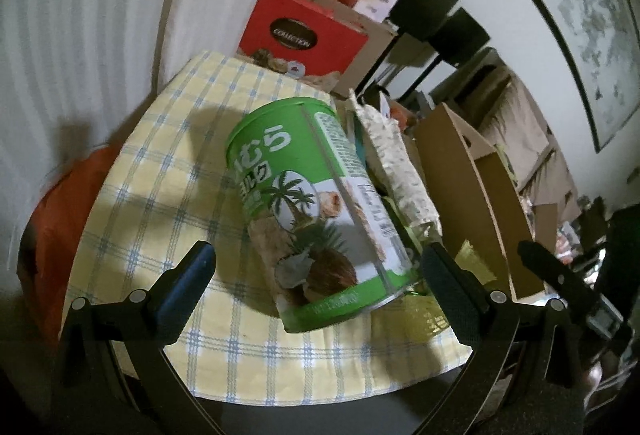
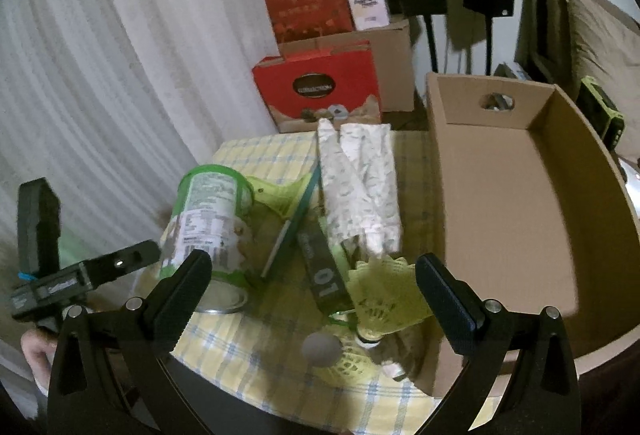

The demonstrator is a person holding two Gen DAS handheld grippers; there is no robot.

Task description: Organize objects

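Left wrist view: left gripper (image 1: 318, 271) spread wide, jaws level, straddling the near end of the green can (image 1: 306, 203) without touching. Can on its side, cylindrical, glossy printed label with palm and coconut art, lying on the desk (image 1: 168, 163) under a yellow-and-blue checked cloth. Just right of the can, leaning on it: long white patterned wrapped roll (image 1: 396, 163). Further right, brown cardboard box (image 1: 468, 163), plain matte walls, inside not visible from here. Yellow mesh bits (image 1: 472, 259) between can and box. Right gripper's finger tip (image 1: 548, 267) showing at the right edge. Red carton (image 1: 304, 35) marked COLLECTION behind the desk.

Right wrist view: right gripper (image 2: 314, 287) also spread wide, holding nothing, hovering above the clutter at the near desk edge. Below it: yellow mesh shuttlecocks (image 2: 380, 299), cork ends down, beside a dark slim box (image 2: 324, 267) printed 01. White patterned rolls (image 2: 360, 187) stacked at an angle behind them. Green can (image 2: 208, 219) at left, metal base facing the camera, nutrition label up. Cardboard box (image 2: 500, 195) on the right, open top, oval handle hole in the far wall, empty. Left gripper (image 2: 80, 279) and a hand (image 2: 38, 355) at the far left.
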